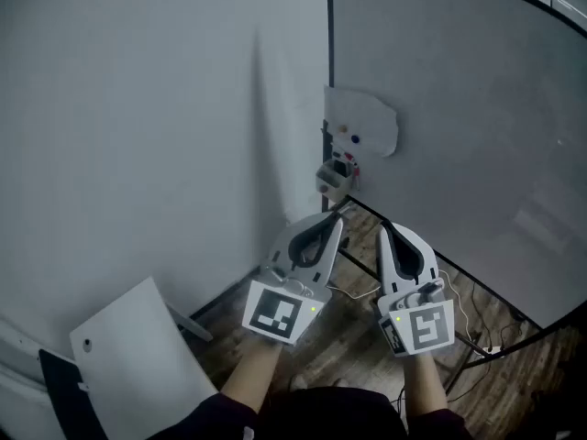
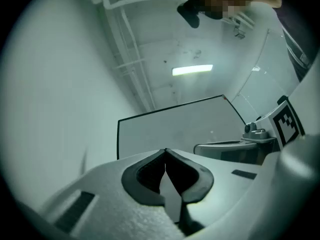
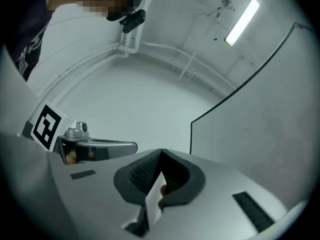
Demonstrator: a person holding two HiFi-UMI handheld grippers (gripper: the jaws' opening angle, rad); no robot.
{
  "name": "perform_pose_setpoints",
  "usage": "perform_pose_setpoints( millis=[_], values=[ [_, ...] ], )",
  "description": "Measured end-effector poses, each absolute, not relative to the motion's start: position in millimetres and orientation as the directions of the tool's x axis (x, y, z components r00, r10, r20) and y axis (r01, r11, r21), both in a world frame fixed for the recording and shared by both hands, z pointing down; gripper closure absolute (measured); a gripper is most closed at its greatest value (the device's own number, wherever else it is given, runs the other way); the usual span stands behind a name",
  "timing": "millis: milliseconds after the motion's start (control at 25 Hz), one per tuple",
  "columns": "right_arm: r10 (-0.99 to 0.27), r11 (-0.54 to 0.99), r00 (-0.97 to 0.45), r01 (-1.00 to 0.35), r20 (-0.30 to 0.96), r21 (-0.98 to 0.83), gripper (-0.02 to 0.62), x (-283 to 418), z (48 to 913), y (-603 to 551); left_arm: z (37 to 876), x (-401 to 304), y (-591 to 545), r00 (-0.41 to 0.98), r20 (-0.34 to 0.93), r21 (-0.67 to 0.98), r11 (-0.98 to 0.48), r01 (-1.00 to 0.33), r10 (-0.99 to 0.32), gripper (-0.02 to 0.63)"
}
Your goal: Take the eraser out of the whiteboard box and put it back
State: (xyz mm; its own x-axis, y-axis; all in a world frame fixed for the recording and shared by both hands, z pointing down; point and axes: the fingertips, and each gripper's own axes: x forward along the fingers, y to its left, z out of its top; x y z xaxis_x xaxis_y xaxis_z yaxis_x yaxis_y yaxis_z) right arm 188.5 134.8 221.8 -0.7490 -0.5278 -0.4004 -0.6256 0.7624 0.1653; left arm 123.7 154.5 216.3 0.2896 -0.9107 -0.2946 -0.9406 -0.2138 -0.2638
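Observation:
A small grey whiteboard box hangs at the whiteboard's left edge, with something red and dark showing in it. I cannot make out the eraser. Above the box a white rounded piece with coloured dots sits on the board. My left gripper is held up just below the box, jaws shut and empty. Beside it, my right gripper is also shut on nothing. In the left gripper view the fingertips meet in front of the whiteboard. The right gripper view shows its closed tips near the board's edge.
A plain grey wall fills the left. A white panel leans at lower left. Cables and the board's dark stand legs lie on the wooden floor under the whiteboard. A ceiling light shines overhead.

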Motion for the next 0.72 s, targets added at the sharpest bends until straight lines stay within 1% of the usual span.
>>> perform_pose_setpoints(
  millis=[280,520,720],
  values=[
    [-0.540,0.759,-0.745,-0.632,-0.391,0.155,0.592,188.9,220.8,133.3,219.5,122.8,152.2,0.289,-0.290,-0.261,-0.215,-0.941,-0.912,0.600],
    [-0.508,0.780,-0.754,-0.608,-0.415,0.150,0.592,189.0,220.2,136.5,221.8,123.0,152.0,0.292,-0.289,-0.262,-0.218,-0.940,-0.912,0.600],
    [-0.517,0.774,-0.755,-0.613,-0.403,0.155,0.592,191.3,226.1,129.5,227.9,125.3,144.6,0.292,-0.278,-0.256,-0.222,-0.941,-0.915,0.600]
  ],
)
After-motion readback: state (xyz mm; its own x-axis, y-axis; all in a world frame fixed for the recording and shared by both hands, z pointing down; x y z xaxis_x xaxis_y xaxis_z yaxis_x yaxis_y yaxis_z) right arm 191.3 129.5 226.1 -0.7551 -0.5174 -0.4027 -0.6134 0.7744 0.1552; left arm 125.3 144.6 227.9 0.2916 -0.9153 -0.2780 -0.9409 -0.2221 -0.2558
